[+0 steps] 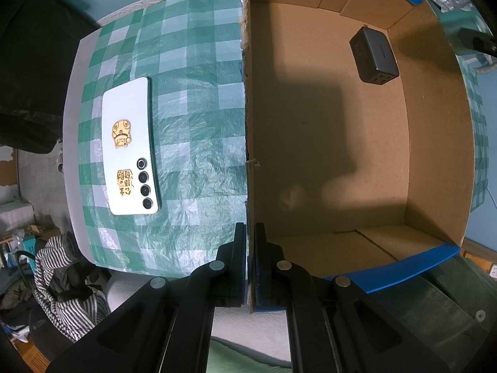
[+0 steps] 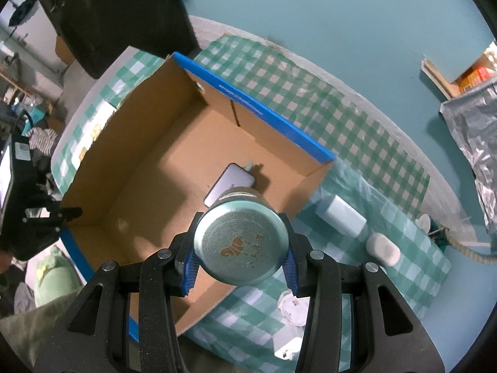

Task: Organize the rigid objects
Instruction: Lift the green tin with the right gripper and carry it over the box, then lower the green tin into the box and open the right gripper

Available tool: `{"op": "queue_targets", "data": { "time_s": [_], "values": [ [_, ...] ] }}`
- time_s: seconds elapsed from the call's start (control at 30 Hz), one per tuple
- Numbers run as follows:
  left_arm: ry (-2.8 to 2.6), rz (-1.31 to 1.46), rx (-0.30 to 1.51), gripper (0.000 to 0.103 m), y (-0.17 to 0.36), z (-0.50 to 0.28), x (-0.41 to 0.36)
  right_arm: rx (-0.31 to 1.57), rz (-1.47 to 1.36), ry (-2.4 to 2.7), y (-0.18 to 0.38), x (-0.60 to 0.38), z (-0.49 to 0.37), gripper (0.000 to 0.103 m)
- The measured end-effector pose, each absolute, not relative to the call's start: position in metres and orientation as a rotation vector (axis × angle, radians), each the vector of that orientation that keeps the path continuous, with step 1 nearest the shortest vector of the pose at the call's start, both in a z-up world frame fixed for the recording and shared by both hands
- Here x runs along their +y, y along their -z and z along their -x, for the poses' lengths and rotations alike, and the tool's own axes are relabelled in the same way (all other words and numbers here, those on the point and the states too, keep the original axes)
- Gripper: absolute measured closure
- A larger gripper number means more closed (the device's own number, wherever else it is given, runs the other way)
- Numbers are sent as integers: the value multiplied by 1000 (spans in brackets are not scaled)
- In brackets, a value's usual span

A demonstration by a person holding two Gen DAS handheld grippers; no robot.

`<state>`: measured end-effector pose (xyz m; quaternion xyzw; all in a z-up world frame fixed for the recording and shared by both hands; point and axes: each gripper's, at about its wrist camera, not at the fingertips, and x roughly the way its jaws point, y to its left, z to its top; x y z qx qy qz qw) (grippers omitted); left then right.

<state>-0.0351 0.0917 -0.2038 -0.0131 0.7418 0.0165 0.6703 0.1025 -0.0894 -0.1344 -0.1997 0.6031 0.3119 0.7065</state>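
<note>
An open cardboard box (image 1: 435, 143) with blue edges stands on a green checked tablecloth; it also shows in the right wrist view (image 2: 102, 155). A dark charger block (image 1: 374, 56) lies inside it, also seen from the right wrist (image 2: 230, 180). My left gripper (image 1: 250, 233) is shut on the box's left wall. My right gripper (image 2: 240, 248) is shut on a round teal tin (image 2: 240, 242) and holds it above the box's near right part. A white phone (image 1: 130, 149) with gold stickers lies on the cloth left of the box.
Right of the box on the cloth (image 2: 310, 99) lie a pale blue block (image 2: 341, 216), a small white case (image 2: 383, 247) and white plug-like items (image 2: 292, 307). A silver bag (image 2: 475, 130) sits at the far right. Striped fabric (image 1: 62, 283) hangs below the table's left edge.
</note>
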Motion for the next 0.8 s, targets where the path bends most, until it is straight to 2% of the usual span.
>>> {"op": "queue_targets", "data": {
  "time_s": [0.8],
  "values": [
    [-34, 15, 1671, 99, 205, 40, 90, 1460, 554, -666, 200, -66, -100, 59]
  ]
}}
